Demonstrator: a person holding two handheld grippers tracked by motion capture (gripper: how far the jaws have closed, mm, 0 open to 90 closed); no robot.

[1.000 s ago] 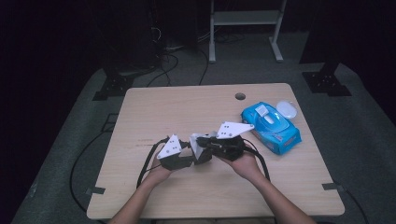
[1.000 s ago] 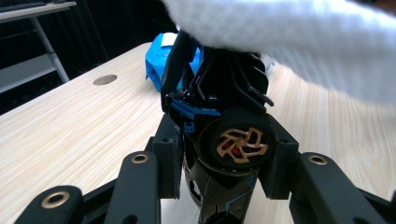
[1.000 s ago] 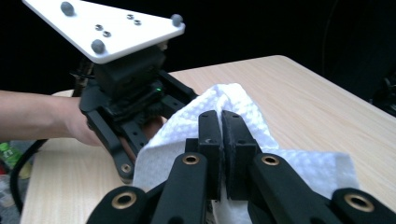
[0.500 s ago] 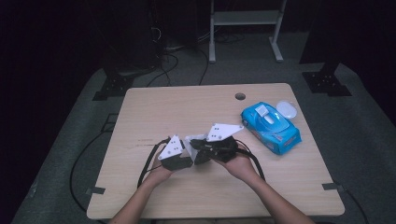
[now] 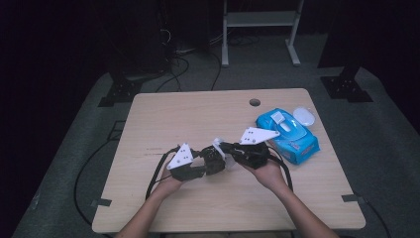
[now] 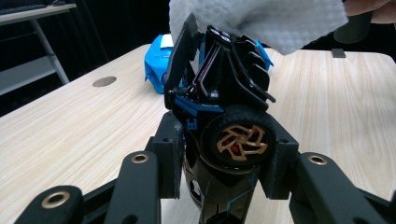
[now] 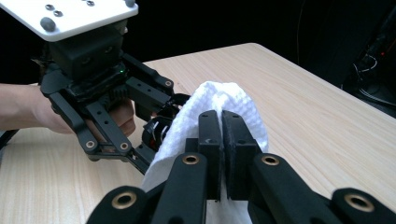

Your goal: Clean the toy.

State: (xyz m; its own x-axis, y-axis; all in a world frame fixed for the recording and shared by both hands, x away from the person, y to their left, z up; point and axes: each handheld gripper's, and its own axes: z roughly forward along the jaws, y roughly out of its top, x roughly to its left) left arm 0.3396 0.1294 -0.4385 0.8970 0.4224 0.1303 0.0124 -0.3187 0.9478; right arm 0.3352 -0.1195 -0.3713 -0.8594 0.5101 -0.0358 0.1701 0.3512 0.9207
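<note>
I have the toy car (image 6: 224,116) pinched between the left gripper (image 6: 224,161) pads, nose down, one gold wheel facing the camera, held above mid-table. The right gripper (image 7: 222,154) is pressed together on a white wipe (image 7: 219,107), its folded bulge just ahead of those jaws and touching the car's upper end, I think, though the contact spot is hidden. To wipe well I'd keep the left grip steady and drag the wipe in short strokes along the bodywork, avoiding the raised door (image 6: 180,56) that could snag. The wipes pack (image 5: 287,134) lies beyond the right jaws; there's bare table (image 5: 198,114) ahead, with edges well away.
</note>
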